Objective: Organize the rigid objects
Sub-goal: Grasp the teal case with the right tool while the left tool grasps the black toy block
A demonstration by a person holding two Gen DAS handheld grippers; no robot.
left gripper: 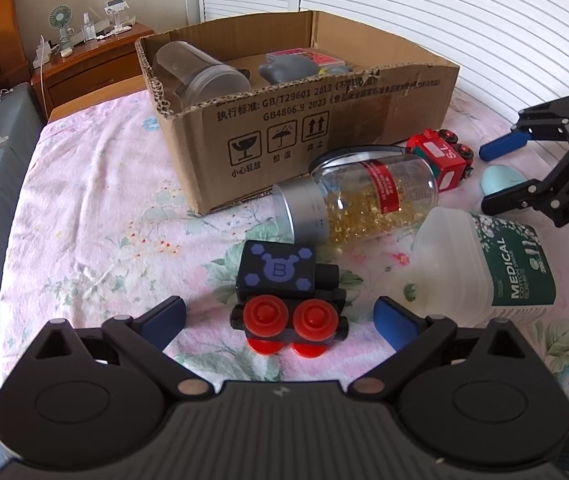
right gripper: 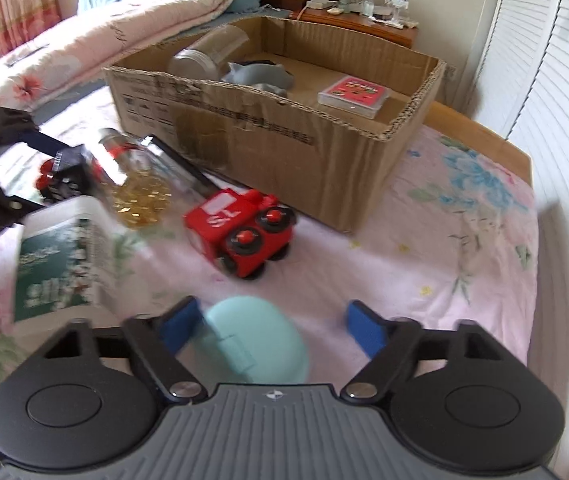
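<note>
The cardboard box (left gripper: 324, 120) at frame centre reads "GB/T29601 2013" and "GB4806.9 2023". The green-labelled tub (left gripper: 512, 268) at right says "MEDICAL COTTON SWABS". The black toy train (left gripper: 280, 272) bears "B"; the red toy train (left gripper: 440, 152) "S1".

Left of the right gripper (right gripper: 274, 322), the cotton-swab tub (right gripper: 60, 256) is blurred, its label unreadable; the teal case (right gripper: 256, 340) seems partly hidden beneath it.

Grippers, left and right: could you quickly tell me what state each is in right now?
Left gripper: open, either side of the black toy train.
Right gripper: open around the teal case, not gripping.
</note>
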